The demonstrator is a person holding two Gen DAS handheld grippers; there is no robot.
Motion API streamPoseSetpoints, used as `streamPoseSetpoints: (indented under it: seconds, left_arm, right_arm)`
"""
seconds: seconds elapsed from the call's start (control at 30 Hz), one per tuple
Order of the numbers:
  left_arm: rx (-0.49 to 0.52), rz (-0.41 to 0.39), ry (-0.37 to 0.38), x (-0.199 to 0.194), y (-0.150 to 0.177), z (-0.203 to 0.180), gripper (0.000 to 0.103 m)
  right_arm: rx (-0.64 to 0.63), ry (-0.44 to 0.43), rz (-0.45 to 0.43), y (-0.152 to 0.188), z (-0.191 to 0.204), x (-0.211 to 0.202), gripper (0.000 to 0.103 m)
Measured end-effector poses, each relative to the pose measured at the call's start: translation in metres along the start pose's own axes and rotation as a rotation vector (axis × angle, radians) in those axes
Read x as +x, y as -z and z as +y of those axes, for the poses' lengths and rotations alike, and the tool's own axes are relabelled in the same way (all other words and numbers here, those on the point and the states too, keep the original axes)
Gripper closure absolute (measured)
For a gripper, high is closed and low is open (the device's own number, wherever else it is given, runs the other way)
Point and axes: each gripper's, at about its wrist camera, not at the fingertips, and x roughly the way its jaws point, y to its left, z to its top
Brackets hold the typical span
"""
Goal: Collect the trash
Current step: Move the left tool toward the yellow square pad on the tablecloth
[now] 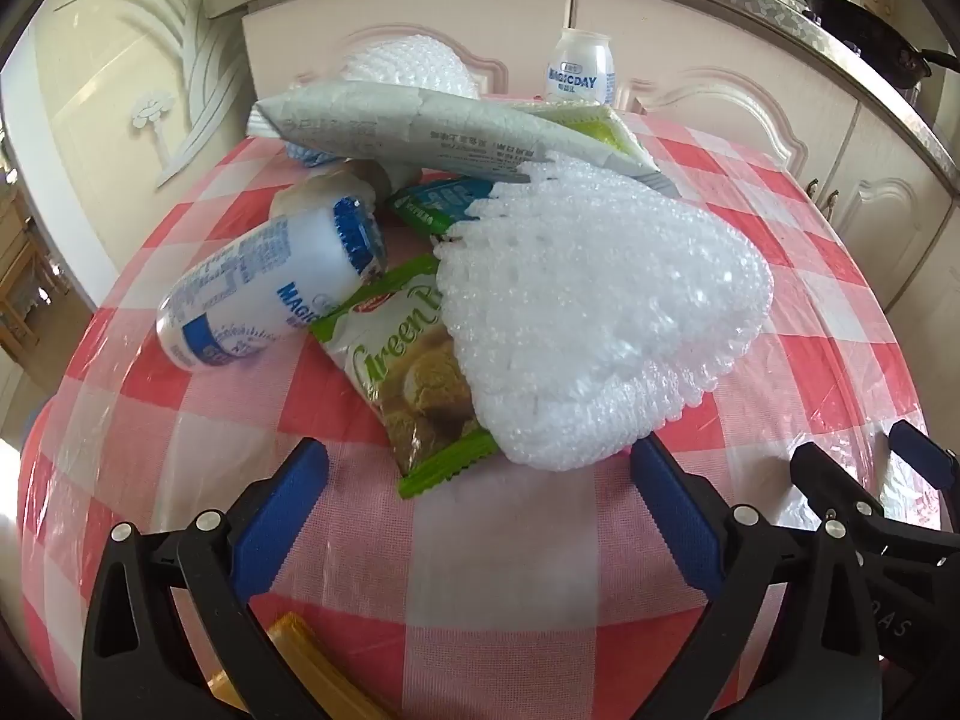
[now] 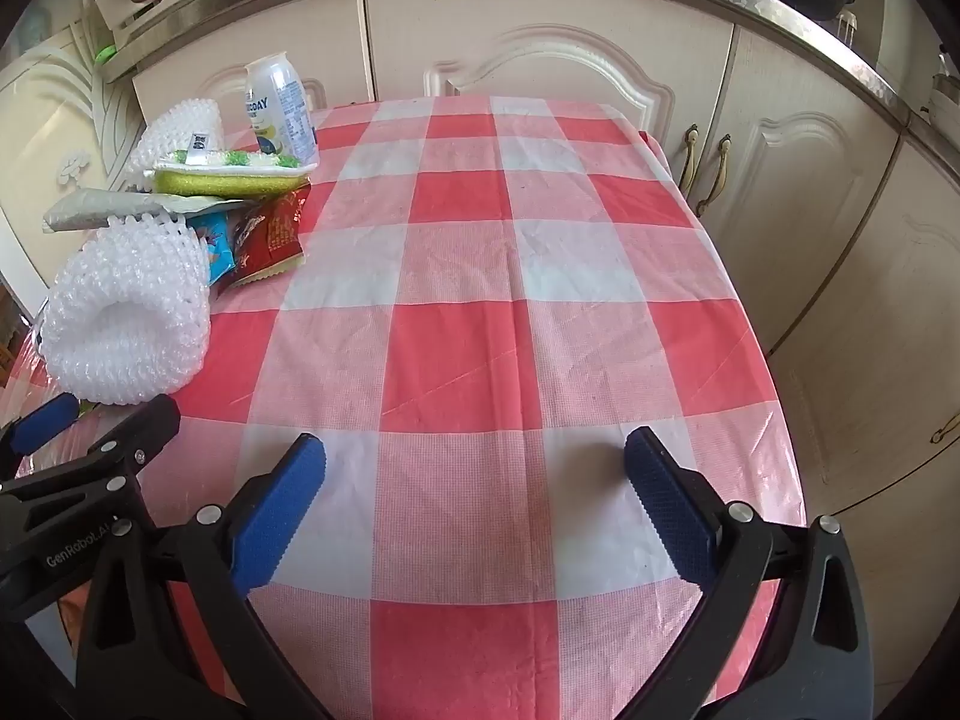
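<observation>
**Trash pile on a checked table, both grippers wide open**

Kitchen cupboards (image 2: 540,60) with cream doors stand behind a table with a red and white checked cloth (image 2: 480,300); a grey counter runs along the top of the cupboards, and a dark pan (image 1: 870,30) sits on it at the far right.

All the trash lies in one heap on the left part of the table; the right part of the cloth is bare. Nearest is a white foam net (image 1: 588,324), soft and bumpy; it lies partly on top of a green snack wrapper (image 1: 408,372). Just left of the wrapper, a white bottle with blue print (image 1: 270,300) lies on its side. Behind them, a long grey-white packet (image 1: 420,132) rests across the heap, tilted; a yellow sponge (image 2: 222,180) sits on its far end. A red wrapper (image 2: 276,228) and a blue wrapper (image 2: 219,252) peek out from the right side of the pile. Another white bottle (image 1: 579,69) stands upright at the far edge of the table, and a second foam net (image 1: 408,60) lies to its left.

The left gripper (image 1: 480,480) hangs over the near edge of the heap; its blue fingers (image 1: 282,516) stand wide apart and hold nothing; the green wrapper's end and the net's edge lie just in front of them. The right gripper (image 2: 474,480) hangs over the bare cloth, to the right of the heap; its fingers are spread wide too, with nothing between them.
</observation>
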Motion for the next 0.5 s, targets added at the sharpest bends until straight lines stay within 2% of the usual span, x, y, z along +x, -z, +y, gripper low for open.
streamPoseSetpoints:
  seconds: [0.1,0.3,0.5]
  left_arm:
    - [0.014,-0.04,-0.008,-0.002,0.0,-0.001,0.005]
    - [0.027,-0.038,0.009,-0.013,0.018,0.012,0.005]
    - [0.052,-0.006,0.113,-0.03,0.034,0.022,0.005]
  right_arm:
    - [0.013,-0.015,-0.005,0.0,-0.002,0.0,0.003]
    - [0.016,-0.017,-0.005,0.004,-0.006,-0.004,0.003]
    - [0.049,-0.044,-0.028,0.025,-0.009,-0.018,0.003]
